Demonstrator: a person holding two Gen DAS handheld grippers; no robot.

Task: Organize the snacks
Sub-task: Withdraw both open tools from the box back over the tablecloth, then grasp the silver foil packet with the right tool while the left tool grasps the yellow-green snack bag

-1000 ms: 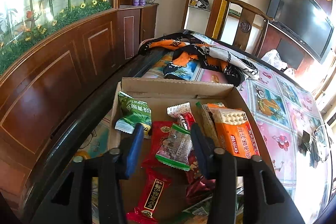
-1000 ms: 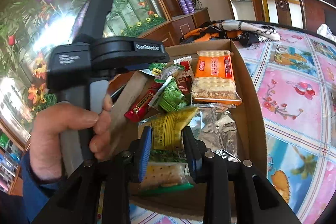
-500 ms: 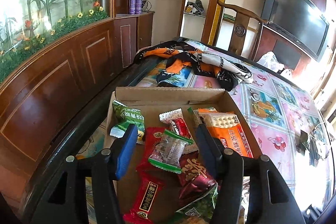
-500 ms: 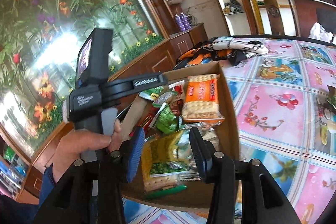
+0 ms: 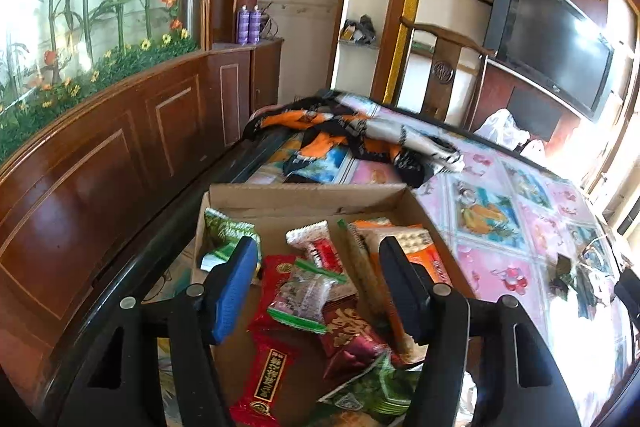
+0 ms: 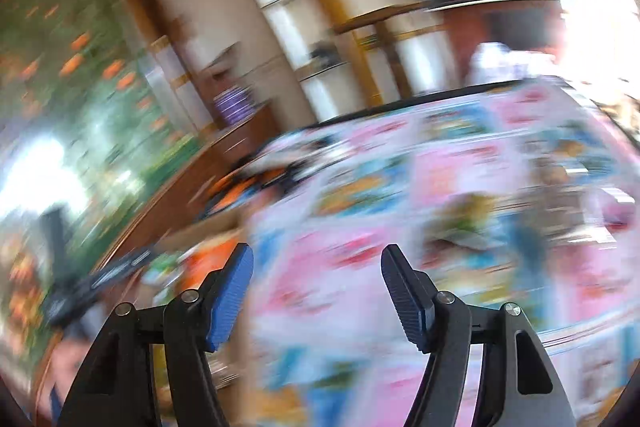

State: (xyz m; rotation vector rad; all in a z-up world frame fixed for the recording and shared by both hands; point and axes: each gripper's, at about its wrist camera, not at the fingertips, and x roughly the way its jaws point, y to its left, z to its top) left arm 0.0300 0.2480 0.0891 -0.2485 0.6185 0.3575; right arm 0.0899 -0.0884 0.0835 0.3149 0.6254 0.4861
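Observation:
A shallow cardboard box (image 5: pixel 304 195) on the table holds several snack packets: a green packet (image 5: pixel 224 233) at its left, a clear packet with green ends (image 5: pixel 306 297) in the middle, a red bar (image 5: pixel 266 377) near me, an orange cracker pack (image 5: pixel 424 251) at the right. My left gripper (image 5: pixel 318 281) is open and empty above the box, with the clear packet below the gap. My right gripper (image 6: pixel 318 291) is open and empty over the patterned tablecloth (image 6: pixel 400 227). The right wrist view is heavily blurred. The box (image 6: pixel 208 231) shows faintly at its left.
A crumpled orange, black and white cloth (image 5: pixel 352 135) lies behind the box. Dark wooden cabinets (image 5: pixel 120 147) run along the left. A wooden chair (image 5: pixel 444 75) and a TV (image 5: pixel 552 47) stand beyond the table. Small dark items (image 5: pixel 576 275) lie at the table's right.
My left gripper drew back a little above the box and stayed open. My right gripper opened, left the yellow-green packet in the box, and swung right over the tablecloth.

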